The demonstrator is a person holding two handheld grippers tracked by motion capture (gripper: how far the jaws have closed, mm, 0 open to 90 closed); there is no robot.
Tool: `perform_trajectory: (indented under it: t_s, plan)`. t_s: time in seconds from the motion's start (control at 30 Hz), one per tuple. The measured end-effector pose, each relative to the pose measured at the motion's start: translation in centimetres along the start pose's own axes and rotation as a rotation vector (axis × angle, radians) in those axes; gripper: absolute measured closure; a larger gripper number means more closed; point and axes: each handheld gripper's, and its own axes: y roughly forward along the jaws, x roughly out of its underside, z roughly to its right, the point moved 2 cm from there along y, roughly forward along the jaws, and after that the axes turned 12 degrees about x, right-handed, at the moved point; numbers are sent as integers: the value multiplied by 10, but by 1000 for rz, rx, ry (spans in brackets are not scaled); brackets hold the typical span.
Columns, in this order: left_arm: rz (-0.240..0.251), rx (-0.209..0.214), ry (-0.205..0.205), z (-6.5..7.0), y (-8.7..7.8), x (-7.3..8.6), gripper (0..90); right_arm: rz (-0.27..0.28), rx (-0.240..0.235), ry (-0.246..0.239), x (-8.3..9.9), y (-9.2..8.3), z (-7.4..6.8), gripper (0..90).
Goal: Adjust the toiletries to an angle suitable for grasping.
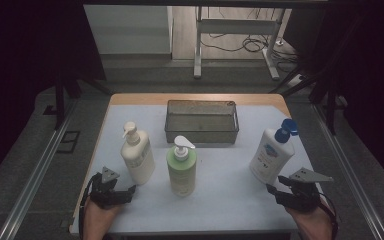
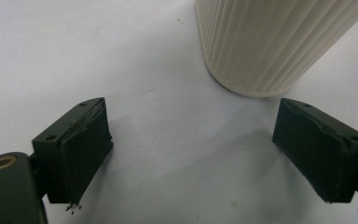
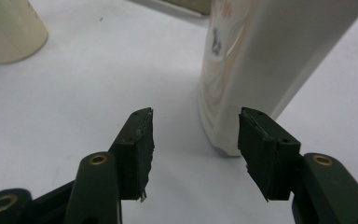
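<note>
Three bottles stand on the white table top (image 1: 230, 200): a cream pump bottle (image 1: 137, 156), a green pump bottle (image 1: 182, 171) and a white bottle with a blue cap (image 1: 271, 156). My left gripper (image 1: 128, 192) is at the front left, just in front of the cream bottle. In the left gripper view it (image 2: 191, 140) stands open, and the ribbed cream bottle (image 2: 265, 42) lies beyond its right jaw. My right gripper (image 1: 276, 190) is at the front right, close below the white bottle. Its jaws (image 3: 196, 135) are apart with nothing between them, and the white bottle (image 3: 261, 60) rises just past the right one.
A grey wire-mesh basket (image 1: 202, 131) sits at the middle back of the table. The base of a pale bottle (image 3: 7, 28) shows at the top left of the right gripper view. Metal rails run along both sides of the table.
</note>
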Motion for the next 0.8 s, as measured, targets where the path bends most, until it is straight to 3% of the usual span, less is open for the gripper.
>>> perform_trajectory:
  t_s: [0.17, 0.4, 0.57, 0.8]
  plan:
    - [0, 0, 0, 0, 0, 0, 109, 28, 29, 13, -7, -9, 10, 388]
    - [1, 0, 0, 0, 0, 0, 109, 41, 32, 33, -19, -11, 21, 342]
    - [0, 0, -1, 0, 0, 0, 109, 42, 44, 51, -30, -5, 29, 294]
    - [0, 0, -1, 0, 0, 0, 109, 47, 49, 51, -44, 5, 30, 257]
